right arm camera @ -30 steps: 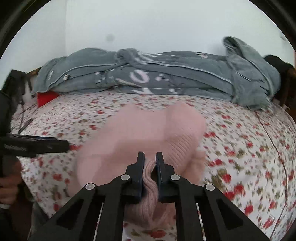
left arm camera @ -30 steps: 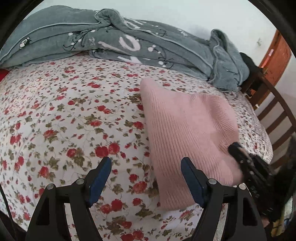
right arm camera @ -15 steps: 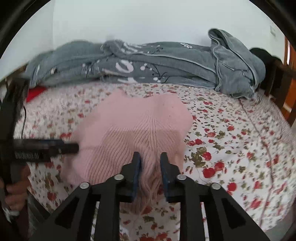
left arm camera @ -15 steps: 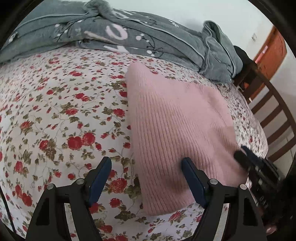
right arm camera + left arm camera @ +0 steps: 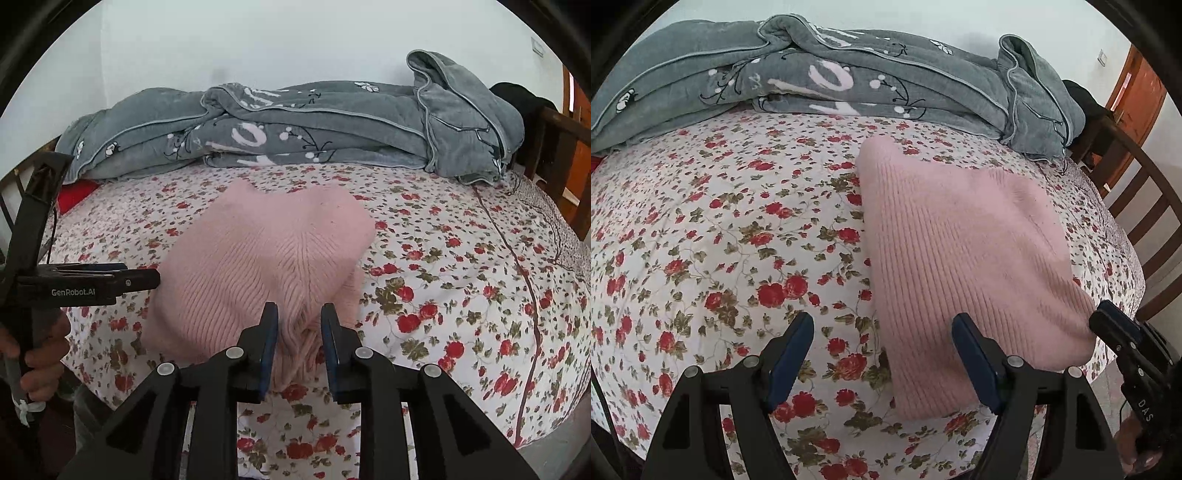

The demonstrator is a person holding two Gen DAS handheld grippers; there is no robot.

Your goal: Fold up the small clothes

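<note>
A folded pink knit garment (image 5: 964, 258) lies on the floral bedsheet (image 5: 720, 240) near the bed's front edge; it also shows in the right wrist view (image 5: 266, 254). My left gripper (image 5: 882, 350) is open and empty, its jaws straddling the garment's near left edge. My right gripper (image 5: 299, 325) is partly open, its jaws on either side of the garment's bunched near corner, no longer pinching it. The right gripper also shows in the left wrist view (image 5: 1123, 339), at the garment's right corner. The left gripper shows in the right wrist view (image 5: 110, 282), left of the garment.
A crumpled grey blanket (image 5: 849, 81) lies along the back of the bed by the white wall. A wooden chair back (image 5: 1145, 206) and an orange door (image 5: 1134, 92) stand at the right. A red item (image 5: 75, 192) peeks out at the bed's left.
My right gripper has opened and let go of the pink garment, which now lies settled on the bed. The left gripper stayed open and shifted slightly.
</note>
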